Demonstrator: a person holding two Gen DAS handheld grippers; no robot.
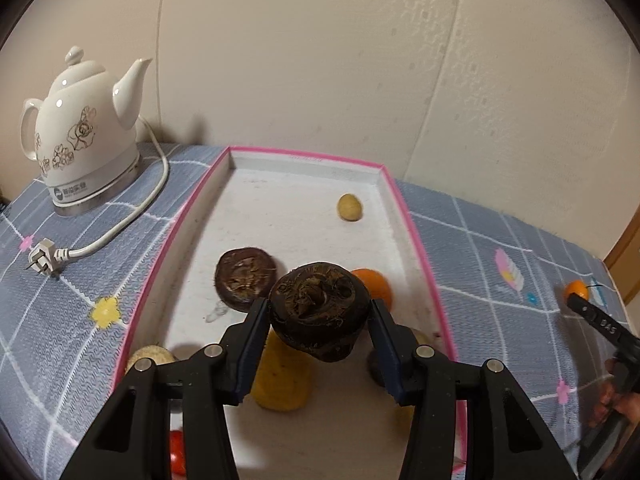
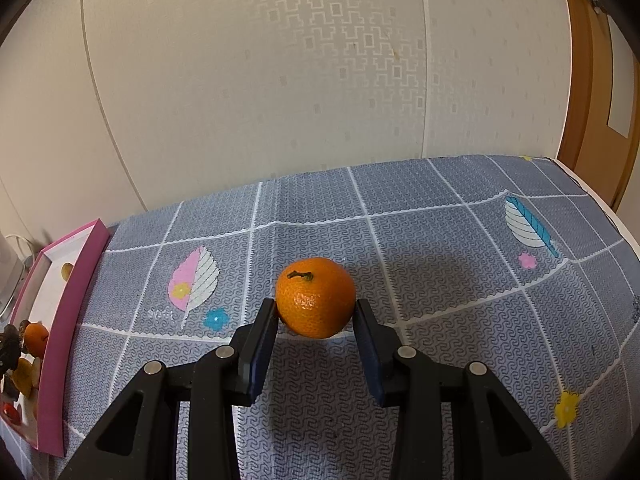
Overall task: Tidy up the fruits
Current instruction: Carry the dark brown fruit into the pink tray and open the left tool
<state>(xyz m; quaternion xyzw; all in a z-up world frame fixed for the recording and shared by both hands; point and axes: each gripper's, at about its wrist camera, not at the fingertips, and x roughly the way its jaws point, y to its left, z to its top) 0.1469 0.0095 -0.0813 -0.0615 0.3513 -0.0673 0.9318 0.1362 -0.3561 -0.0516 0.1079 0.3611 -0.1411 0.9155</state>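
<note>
My left gripper [image 1: 320, 312] is shut on a dark brown water chestnut [image 1: 319, 310] and holds it above the pink-rimmed white tray [image 1: 192, 216]. In the tray lie a second dark chestnut [image 1: 245, 278], an orange [image 1: 374, 286], a small tan fruit [image 1: 350, 208], a yellow fruit [image 1: 282, 380] and a red one [image 1: 177, 452]. My right gripper [image 2: 316, 316] is shut on a mandarin orange [image 2: 316, 297] just over the grey patterned cloth [image 2: 440, 264], to the right of the tray [image 2: 66, 304]. It also shows in the left wrist view [image 1: 576, 289].
A white ceramic electric kettle [image 1: 86, 132] stands at the back left, with its cord and plug [image 1: 42, 260] on the cloth. A beige wall runs behind the table. A wooden door [image 2: 592, 80] is at the right, beyond the table's edge.
</note>
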